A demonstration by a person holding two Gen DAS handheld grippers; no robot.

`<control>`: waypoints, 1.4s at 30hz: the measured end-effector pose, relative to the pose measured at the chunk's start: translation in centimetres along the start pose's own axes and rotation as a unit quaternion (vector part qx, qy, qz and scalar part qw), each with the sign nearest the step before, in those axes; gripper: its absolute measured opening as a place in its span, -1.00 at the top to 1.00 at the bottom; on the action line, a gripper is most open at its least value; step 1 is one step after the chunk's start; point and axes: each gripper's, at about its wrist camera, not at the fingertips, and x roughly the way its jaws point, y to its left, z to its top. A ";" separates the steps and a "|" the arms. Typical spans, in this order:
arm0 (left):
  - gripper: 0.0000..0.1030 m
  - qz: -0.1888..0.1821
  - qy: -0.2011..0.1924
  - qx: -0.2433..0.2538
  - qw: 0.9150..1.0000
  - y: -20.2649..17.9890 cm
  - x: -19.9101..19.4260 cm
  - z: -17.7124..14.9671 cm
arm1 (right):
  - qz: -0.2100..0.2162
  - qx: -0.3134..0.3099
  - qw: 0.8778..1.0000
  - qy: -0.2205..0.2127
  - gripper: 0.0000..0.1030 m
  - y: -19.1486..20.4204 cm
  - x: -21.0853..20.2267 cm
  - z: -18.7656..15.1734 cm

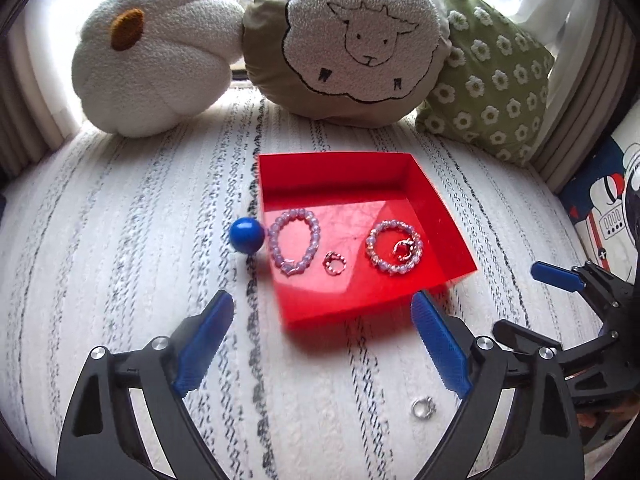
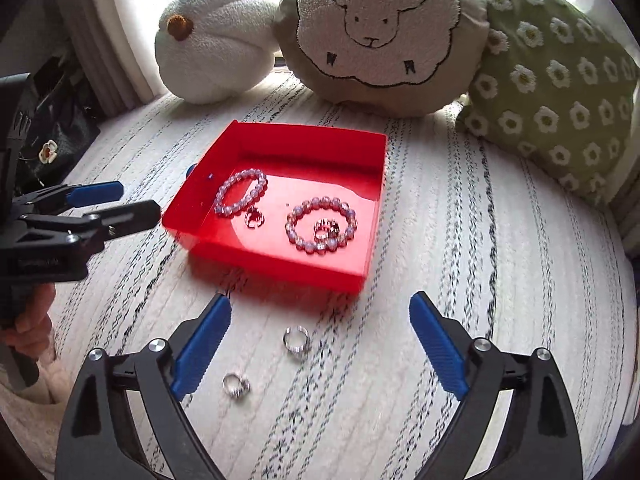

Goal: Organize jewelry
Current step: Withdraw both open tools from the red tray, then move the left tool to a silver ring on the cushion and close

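A red tray [image 1: 340, 176] [image 2: 280, 264] sits on the striped white cover. It holds two lilac bead bracelets [image 1: 294, 242] [image 2: 240, 192], [image 1: 394, 246] [image 2: 320, 224], and two small rings [image 1: 333, 263] [image 2: 253, 216], [image 1: 403, 249] [image 2: 326, 227]. Two silver rings [image 2: 296, 342], [image 2: 236, 386] lie on the cover in front of the tray; one shows in the left wrist view [image 1: 423, 407]. My left gripper [image 1: 324, 344] is open and empty just before the tray. My right gripper [image 2: 320, 344] is open and empty around the nearer ring.
A blue ball [image 1: 247, 236] rests against the tray's left wall. Three cushions stand behind: white [image 1: 156, 52], sheep [image 1: 348, 36], green flowered [image 1: 488, 76]. The right gripper [image 1: 560, 280] shows at the left view's right edge.
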 end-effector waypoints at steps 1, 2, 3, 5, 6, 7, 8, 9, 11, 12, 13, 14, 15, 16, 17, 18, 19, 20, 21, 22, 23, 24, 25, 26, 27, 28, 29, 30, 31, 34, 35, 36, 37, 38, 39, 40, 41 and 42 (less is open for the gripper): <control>-0.71 0.007 -0.005 0.004 1.000 0.0 -0.4 -0.6 | 0.000 0.002 1.000 -0.002 -0.74 -0.1 -0.4 -0.9; -0.71 0.014 -0.009 0.008 1.000 0.0 -0.7 -1.4 | 0.001 0.003 1.000 -0.004 -0.74 -0.1 -0.7 -1.8; -0.71 0.019 -0.014 0.010 1.000 0.0 -0.9 -2.1 | 0.002 0.005 1.000 -0.007 -0.74 -0.2 -0.9 -2.8; -0.71 0.024 -0.020 0.012 0.999 0.2 -1.3 -4.0 | 0.012 0.005 1.000 -0.011 -0.74 -0.2 -1.3 -4.9; -0.71 0.027 -0.022 0.013 0.999 0.2 -1.4 -5.0 | 0.016 0.006 1.000 -0.013 -0.74 -0.1 -1.5 -5.8; -0.71 0.029 -0.023 0.014 0.999 0.2 -1.3 -5.9 | 0.021 0.007 1.000 -0.014 -0.74 -0.1 -1.5 -6.8; -0.71 0.027 -0.024 0.015 0.999 0.3 -1.2 -6.9 | 0.025 0.009 1.000 -0.016 -0.74 0.0 -1.4 -7.7; -0.71 0.025 -0.025 0.014 0.999 0.2 -1.0 -7.9 | 0.027 0.009 0.999 -0.017 -0.74 0.1 -1.4 -8.5; -0.71 0.016 -0.027 0.011 0.999 0.0 -0.4 -9.6 | 0.026 0.005 0.999 -0.023 -0.74 0.5 -1.5 -9.9; -0.71 0.009 -0.027 0.012 1.000 -0.2 -0.1 -10.4 | 0.023 0.000 0.999 -0.026 -0.74 0.7 -1.6 -10.5; -0.71 0.004 -0.024 0.014 1.000 -0.3 0.2 -11.1 | 0.019 -0.005 0.999 -0.032 -0.74 0.8 -1.9 -11.0; -0.71 0.004 -0.019 0.016 1.000 -0.6 0.6 -11.6 | 0.015 -0.010 0.999 -0.038 -0.74 0.9 -2.2 -11.4; -0.71 0.008 -0.014 0.021 1.000 -1.0 0.9 -12.0 | 0.009 -0.014 0.999 -0.045 -0.74 1.0 -2.4 -11.7; -0.71 0.013 -0.012 0.026 0.999 -1.5 1.2 -12.3 | 0.003 -0.016 0.999 -0.050 -0.74 0.9 -2.6 -12.0; -0.71 0.017 -0.013 0.033 0.999 -2.1 1.3 -12.6 | -0.005 -0.016 0.998 -0.055 -0.74 0.8 -2.9 -12.3; -0.71 0.021 -0.017 0.039 0.999 -2.7 1.4 -12.8 | -0.011 -0.015 0.998 -0.060 -0.74 0.6 -3.1 -12.4; -0.71 0.024 -0.023 0.048 0.998 -3.5 1.4 -12.9 | -0.015 -0.012 0.998 -0.064 -0.74 0.3 -3.4 -12.5; -0.71 0.025 -0.030 0.055 0.998 -4.1 1.3 -13.1 | -0.018 -0.007 0.997 -0.069 -0.74 0.0 -3.6 -12.6; -0.71 0.025 -0.037 0.060 0.997 -4.8 1.3 -13.2 | -0.020 0.000 0.997 -0.073 -0.74 -0.4 -3.9 -12.6; -0.71 0.025 -0.043 0.062 0.997 -5.3 1.4 -13.3 | -0.020 0.005 0.997 -0.075 -0.74 -0.9 -4.1 -12.5; -0.71 0.025 -0.050 0.063 0.996 -5.9 1.4 -13.4 | -0.020 0.012 0.997 -0.077 -0.74 -1.3 -4.3 -12.4; -0.71 0.023 -0.054 0.064 0.996 -6.4 1.6 -13.6 | -0.019 0.019 0.996 -0.081 -0.74 -1.7 -4.5 -12.4; -0.71 0.022 -0.053 0.065 0.996 -6.8 1.9 -13.7 | -0.017 0.024 0.996 -0.083 -0.74 -2.0 -4.7 -12.4; -0.71 0.022 -0.050 0.065 0.996 -7.2 2.2 -13.6 | -0.016 0.028 0.996 -0.085 -0.74 -2.3 -4.9 -12.4; -0.71 0.023 -0.047 0.063 0.997 -7.6 2.6 -13.5 | -0.015 0.033 0.996 -0.087 -0.74 -2.6 -5.0 -12.4; -0.71 0.024 -0.044 0.060 0.997 -7.9 3.0 -13.5 | -0.015 0.035 0.995 -0.089 -0.74 -2.8 -5.2 -12.4; -0.71 0.025 -0.041 0.059 0.997 -8.2 3.3 -13.4 | -0.013 0.036 0.995 -0.091 -0.74 -2.9 -5.4 -12.4; -0.71 0.023 -0.037 0.057 0.997 -8.4 3.7 -13.3 | -0.012 0.037 0.995 -0.095 -0.74 -3.0 -5.6 -12.4; -0.71 0.021 -0.035 0.056 0.998 -8.7 3.9 -13.4 | -0.011 0.038 0.995 -0.097 -0.74 -3.1 -5.7 -12.4; -0.70 0.022 -0.032 0.058 0.998 -9.4 4.5 -13.3 | -0.009 0.039 0.994 -0.100 -0.74 -3.3 -6.0 -12.5; -0.69 0.024 -0.031 0.059 0.997 -9.5 4.7 -13.4 | -0.007 0.040 0.994 -0.100 -0.74 -3.3 -6.1 -12.5; -0.69 0.025 -0.031 0.059 0.997 -9.6 4.8 -13.4 | -0.006 0.040 0.994 -0.100 -0.74 -3.3 -6.1 -12.5; -0.69 0.024 -0.030 0.058 0.998 -9.7 5.0 -13.4 | -0.005 0.041 0.994 -0.100 -0.74 -3.4 -6.2 -12.5; -0.69 0.024 -0.030 0.059 0.998 -9.7 5.0 -13.4 | -0.004 0.041 0.994 -0.101 -0.74 -3.4 -6.2 -12.5; -0.68 0.025 -0.029 0.061 0.997 -9.7 5.1 -13.5 | -0.002 0.041 0.994 -0.102 -0.74 -3.4 -6.3 -12.5; -0.68 0.027 -0.026 0.064 0.997 -9.8 5.3 -13.5 | -0.002 0.040 0.994 -0.102 -0.74 -3.3 -6.3 -12.6; -0.67 0.029 -0.024 0.065 0.997 -9.8 5.5 -13.5 | -0.002 0.040 0.994 -0.102 -0.74 -3.3 -6.3 -12.6; -0.54 0.031 -0.021 0.064 0.997 -9.8 5.6 -13.5 | -0.001 0.039 0.994 -0.102 -0.74 -3.3 -6.3 -12.6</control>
